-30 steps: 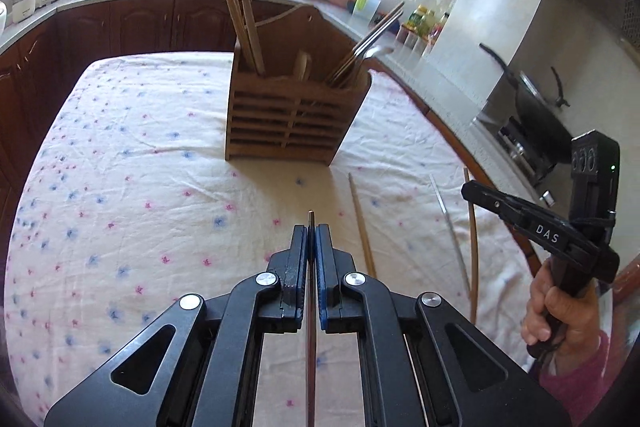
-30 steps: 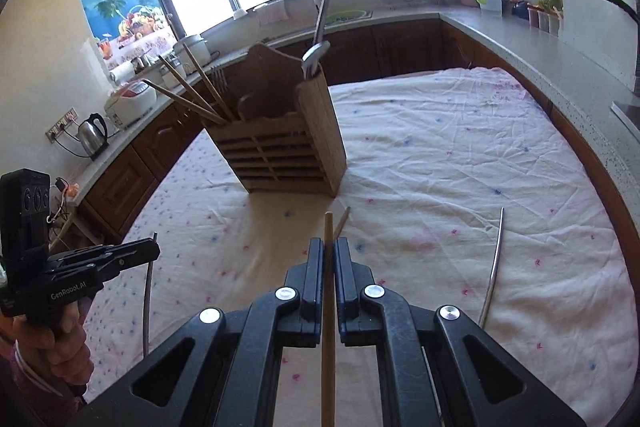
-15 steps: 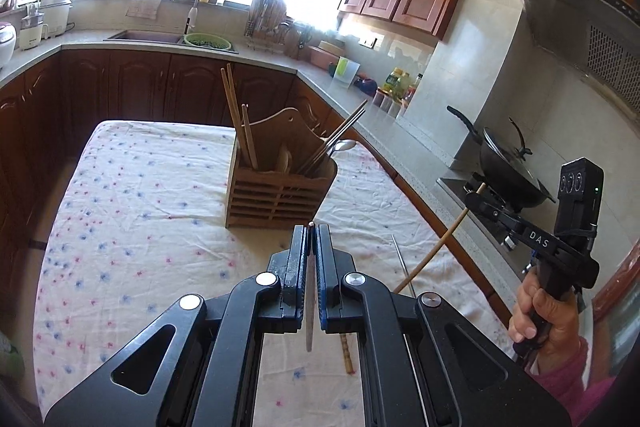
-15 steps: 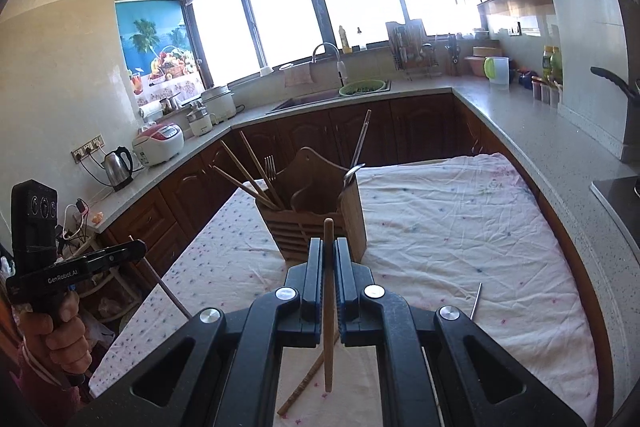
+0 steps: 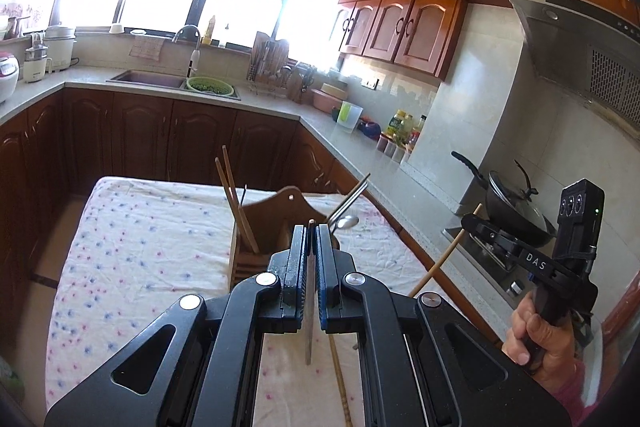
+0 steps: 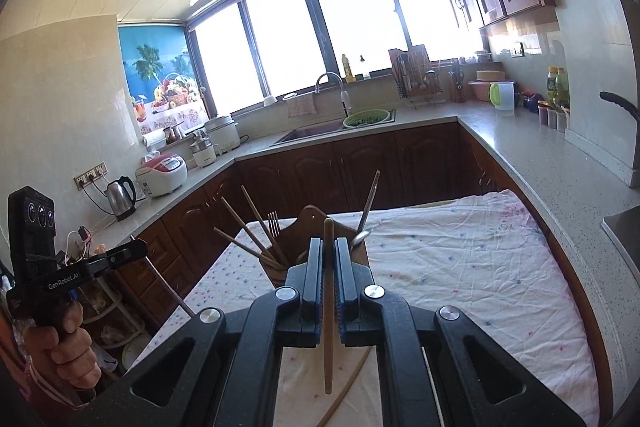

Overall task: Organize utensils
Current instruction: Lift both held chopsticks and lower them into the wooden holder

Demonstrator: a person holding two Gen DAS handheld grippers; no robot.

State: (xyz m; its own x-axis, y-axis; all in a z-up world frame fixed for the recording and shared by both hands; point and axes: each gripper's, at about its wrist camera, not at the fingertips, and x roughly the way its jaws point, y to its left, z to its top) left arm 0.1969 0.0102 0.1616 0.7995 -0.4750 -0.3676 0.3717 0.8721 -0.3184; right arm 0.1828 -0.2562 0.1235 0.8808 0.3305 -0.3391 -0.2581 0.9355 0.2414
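Observation:
My left gripper (image 5: pixel 311 231) is shut on a thin grey chopstick (image 5: pixel 309 327) that hangs down through its jaws above the table. My right gripper (image 6: pixel 329 245) is shut on a wooden chopstick (image 6: pixel 329 327), also held off the cloth. Each gripper shows in the other's view: the right gripper (image 5: pixel 470 223) with its wooden chopstick (image 5: pixel 440 261), and the left gripper (image 6: pixel 138 250) with its thin chopstick (image 6: pixel 170 289). Just beyond both sets of jaws stands the wooden utensil holder (image 5: pixel 256 227) (image 6: pixel 280 269). It holds wooden chopsticks, a fork, metal chopsticks and a spoon.
A floral cloth covers the table (image 5: pixel 140 247). One wooden chopstick (image 5: pixel 340 379) (image 6: pixel 348 383) lies loose on it below the jaws. A stone counter (image 6: pixel 560 179) runs along the table's right side, with a wok (image 5: pixel 516 211) on the stove. A person's hand (image 5: pixel 536 331) grips the right handle.
Both grippers have risen from the cloth, each carrying its chopstick up with it. The views have tilted upward, so the holder now sits lower and smaller in both.

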